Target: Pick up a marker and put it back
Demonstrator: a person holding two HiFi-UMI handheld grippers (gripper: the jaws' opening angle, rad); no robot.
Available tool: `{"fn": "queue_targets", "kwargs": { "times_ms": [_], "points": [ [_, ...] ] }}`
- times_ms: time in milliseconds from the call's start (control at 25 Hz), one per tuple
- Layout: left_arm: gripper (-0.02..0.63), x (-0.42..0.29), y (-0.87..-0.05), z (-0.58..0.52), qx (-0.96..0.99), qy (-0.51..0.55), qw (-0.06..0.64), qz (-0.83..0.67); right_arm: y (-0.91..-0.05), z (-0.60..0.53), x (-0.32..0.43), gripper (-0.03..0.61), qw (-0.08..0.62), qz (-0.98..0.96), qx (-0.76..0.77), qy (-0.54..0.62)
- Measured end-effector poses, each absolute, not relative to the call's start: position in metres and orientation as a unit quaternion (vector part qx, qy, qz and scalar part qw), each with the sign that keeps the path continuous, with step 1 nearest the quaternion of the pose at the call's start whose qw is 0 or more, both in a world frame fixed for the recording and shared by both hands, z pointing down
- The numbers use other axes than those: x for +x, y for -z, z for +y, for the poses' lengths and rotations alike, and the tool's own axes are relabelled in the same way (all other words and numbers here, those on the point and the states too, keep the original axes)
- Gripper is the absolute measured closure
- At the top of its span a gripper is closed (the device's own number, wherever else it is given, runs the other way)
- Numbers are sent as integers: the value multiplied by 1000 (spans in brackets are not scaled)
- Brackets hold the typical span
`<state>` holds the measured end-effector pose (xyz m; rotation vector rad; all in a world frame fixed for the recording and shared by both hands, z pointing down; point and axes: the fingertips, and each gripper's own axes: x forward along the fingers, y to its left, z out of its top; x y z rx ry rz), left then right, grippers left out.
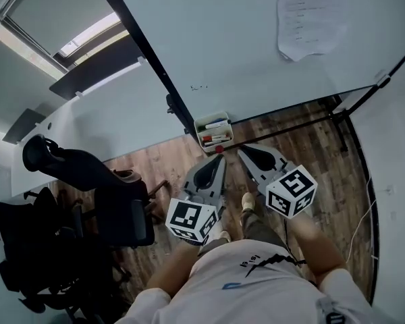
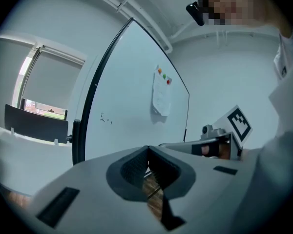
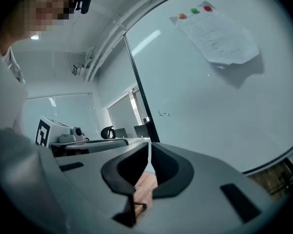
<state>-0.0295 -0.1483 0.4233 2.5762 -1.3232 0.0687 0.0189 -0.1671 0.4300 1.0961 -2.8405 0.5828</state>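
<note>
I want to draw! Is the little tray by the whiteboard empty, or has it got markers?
Not empty: the tray holds several markers, one red, one blue.

At frame centre I see a small tray (image 1: 214, 132) of markers (image 1: 216, 139) at the lower edge of the whiteboard (image 1: 256, 39). My left gripper (image 1: 220, 158) and right gripper (image 1: 242, 151) point at it from just below, over the wooden floor (image 1: 304, 140). Black chairs (image 1: 88, 201) fill the lower left.

Grey left claw (image 1: 219, 156) and right claw (image 1: 242, 151) — black-and-white marker cubes (image 1: 192, 219) — white shirt (image 1: 256, 292).
</note>
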Motion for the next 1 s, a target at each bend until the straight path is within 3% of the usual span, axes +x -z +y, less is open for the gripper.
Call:
{"fn": "queue_targets", "kwargs": {
  "times_ms": [520,1000],
  "points": [
    [603,-25,-448,-221,859,-33,144,-490,-449,-237,9,563,33,-933,304,-187],
    [603,-39,-477,-248,857,-36,160,-489,-514,-276,4,563,93,-913,333,-216]
  ]
}}
